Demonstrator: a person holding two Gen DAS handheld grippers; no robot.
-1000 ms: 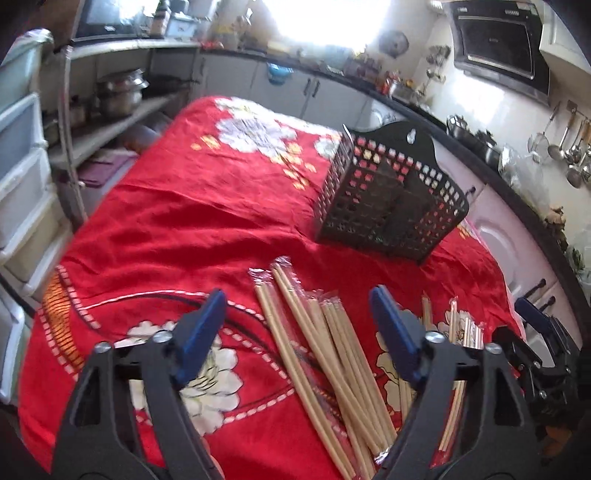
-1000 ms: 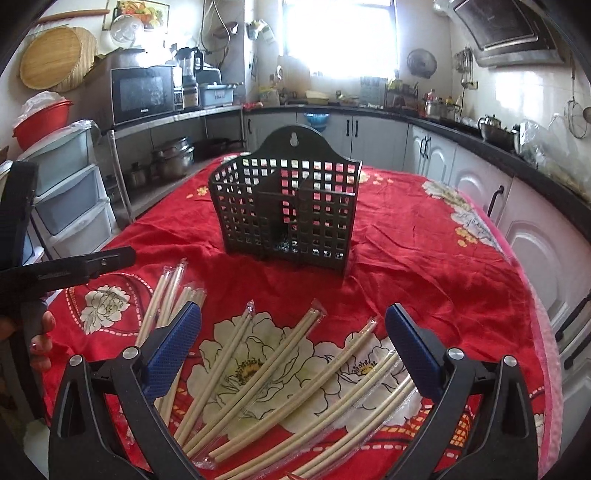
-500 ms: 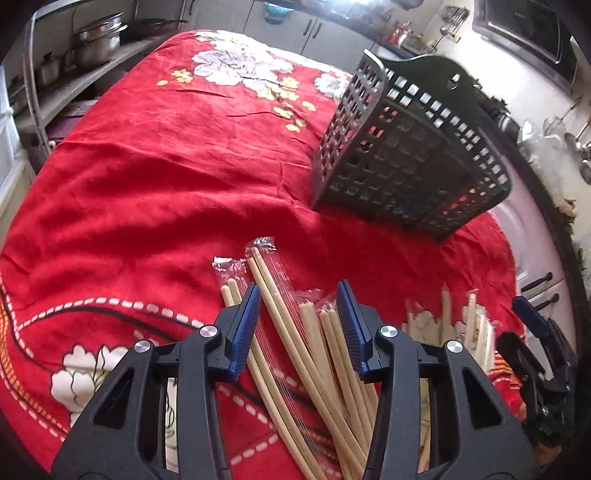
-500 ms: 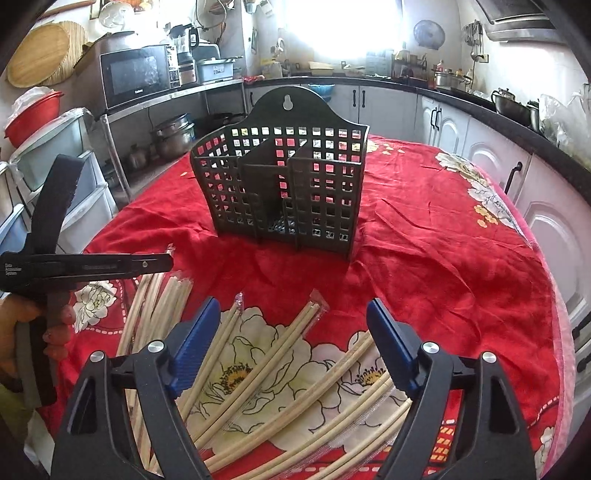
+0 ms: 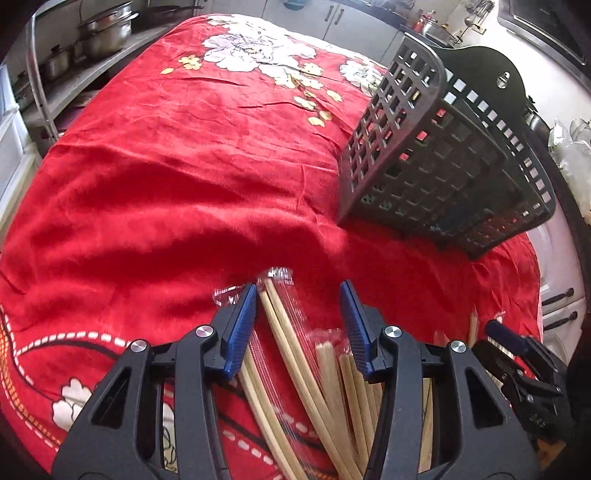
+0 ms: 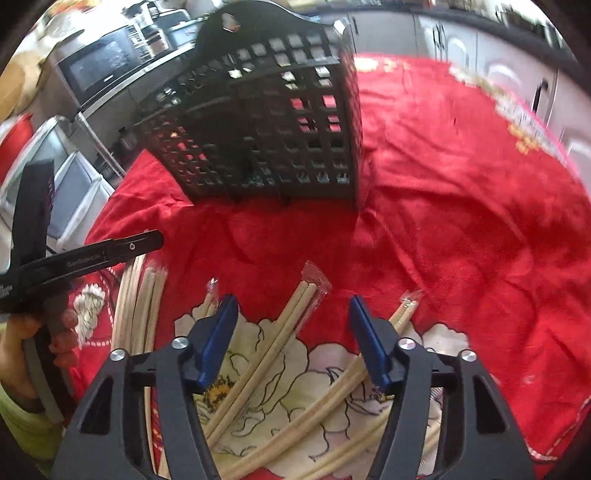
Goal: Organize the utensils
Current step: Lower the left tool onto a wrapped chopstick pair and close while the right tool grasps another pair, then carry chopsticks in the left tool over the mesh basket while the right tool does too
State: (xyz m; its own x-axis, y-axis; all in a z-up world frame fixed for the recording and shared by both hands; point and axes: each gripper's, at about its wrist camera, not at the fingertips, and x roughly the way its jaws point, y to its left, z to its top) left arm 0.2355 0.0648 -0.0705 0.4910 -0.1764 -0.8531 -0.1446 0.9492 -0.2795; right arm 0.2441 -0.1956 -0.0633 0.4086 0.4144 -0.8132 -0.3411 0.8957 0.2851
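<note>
Several pairs of wrapped wooden chopsticks lie on the red floral cloth. My left gripper (image 5: 298, 295) is open, low over the cloth, its fingers straddling one wrapped pair (image 5: 284, 325). My right gripper (image 6: 291, 306) is open and straddles another wrapped pair (image 6: 291, 314). A dark grid utensil basket (image 5: 443, 158) stands on the cloth beyond the chopsticks; it also shows in the right wrist view (image 6: 266, 122). The left gripper's side (image 6: 74, 254) shows at the left of the right wrist view.
The red cloth (image 5: 184, 147) covers the table. A shelf with metal pots (image 5: 99, 33) stands at the left, white cabinets (image 6: 461, 40) behind, a microwave (image 6: 103, 66) on the counter. More chopstick pairs (image 6: 144, 295) lie between the grippers.
Both grippers have dropped towards the cloth and moved forward over the chopsticks. Their jaws have narrowed since one second ago. The basket looks nearer in both views.
</note>
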